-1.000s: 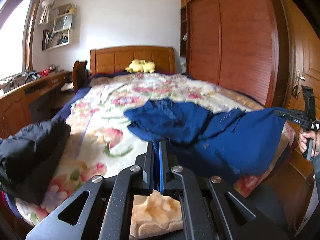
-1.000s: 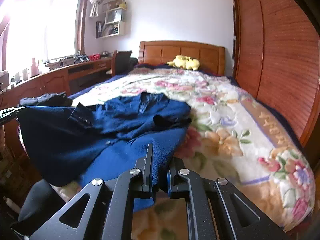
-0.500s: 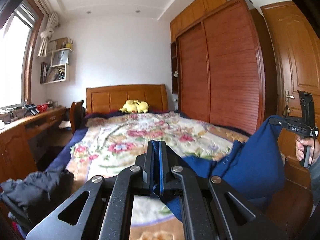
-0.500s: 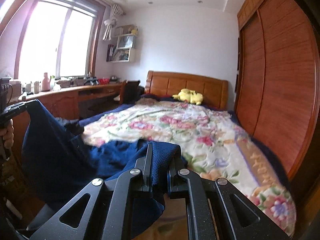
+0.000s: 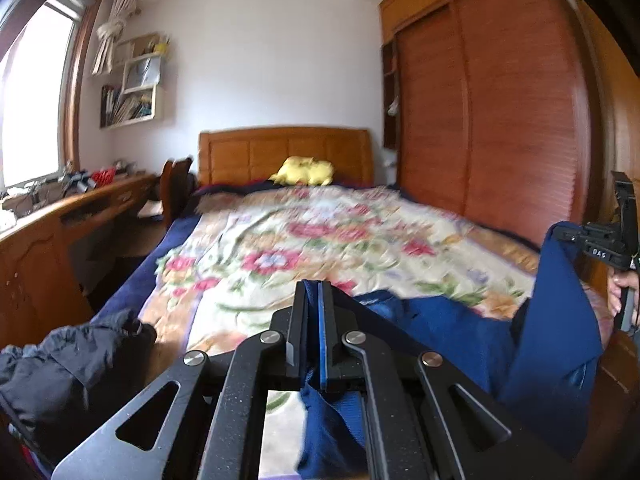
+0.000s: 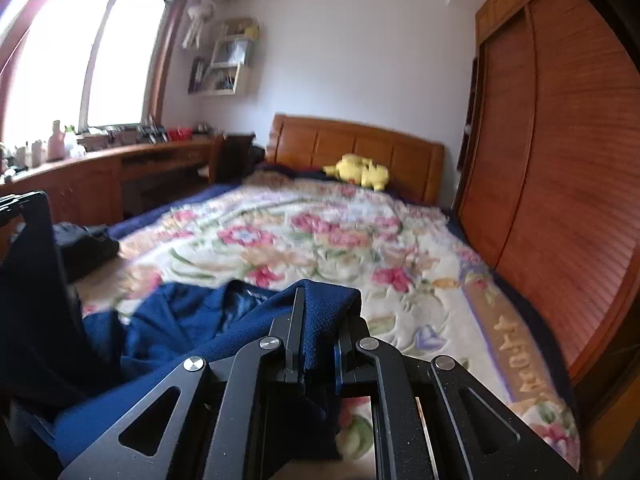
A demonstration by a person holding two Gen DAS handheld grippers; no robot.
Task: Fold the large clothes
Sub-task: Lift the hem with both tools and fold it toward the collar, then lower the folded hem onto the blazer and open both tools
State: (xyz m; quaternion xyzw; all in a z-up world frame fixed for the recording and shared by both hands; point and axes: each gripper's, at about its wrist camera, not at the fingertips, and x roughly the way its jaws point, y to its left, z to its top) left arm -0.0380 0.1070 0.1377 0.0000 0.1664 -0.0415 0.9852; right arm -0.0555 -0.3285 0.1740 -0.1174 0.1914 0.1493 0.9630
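Barely started imo: both the left gripper [image 5: 313, 312] and right gripper [image 6: 318, 320] fingers pinch the blue jacket [image 5: 460, 332] above the bed [image 5: 320, 232], no folds visible.

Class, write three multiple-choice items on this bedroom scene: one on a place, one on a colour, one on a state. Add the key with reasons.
1. Where is the yellow plush toy?
A by the headboard
B on the desk
C on the floor

2. What colour is the gripped jacket?
A red
B navy blue
C white

3. How is the left hand-held gripper?
A wide open
B shut on the jacket
C holding a book

Key: A, it lies against the wooden headboard; B, the cloth is dark blue; B, blue fabric sits between its closed fingers.
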